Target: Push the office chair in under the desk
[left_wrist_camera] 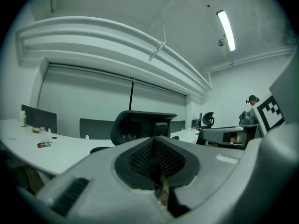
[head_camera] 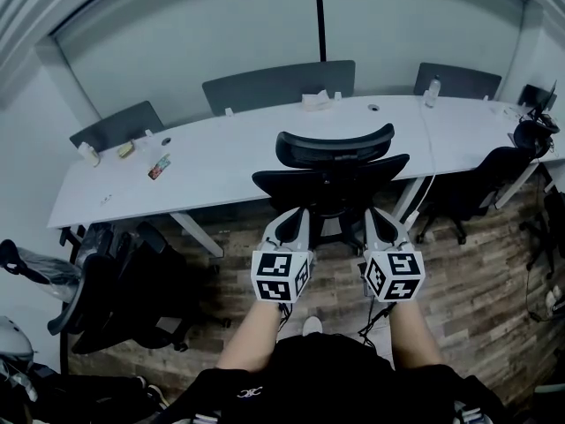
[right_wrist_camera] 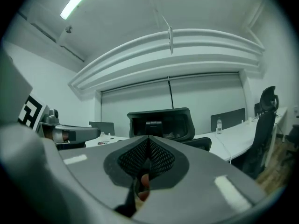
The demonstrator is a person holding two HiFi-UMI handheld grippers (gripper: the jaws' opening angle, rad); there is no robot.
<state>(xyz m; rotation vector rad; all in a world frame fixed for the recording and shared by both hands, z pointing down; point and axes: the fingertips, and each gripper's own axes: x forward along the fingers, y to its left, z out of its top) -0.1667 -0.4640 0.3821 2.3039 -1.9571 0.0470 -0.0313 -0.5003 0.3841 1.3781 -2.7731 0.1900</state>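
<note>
Two grippers sit behind one chair (head_camera: 331, 179) at the worktop (head_camera: 229, 157): left gripper (head_camera: 295, 215) and right gripper (head_camera: 379, 215), fingers (left_wrist_camera: 93, 176) pressed together, holding nothing.

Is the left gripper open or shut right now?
Shut. In the left gripper view, the left gripper has both grey jaws pressed together, nothing between them.

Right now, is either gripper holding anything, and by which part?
Nothing is held. The left gripper and right gripper are both shut and empty, tips just behind the chair back.
</note>
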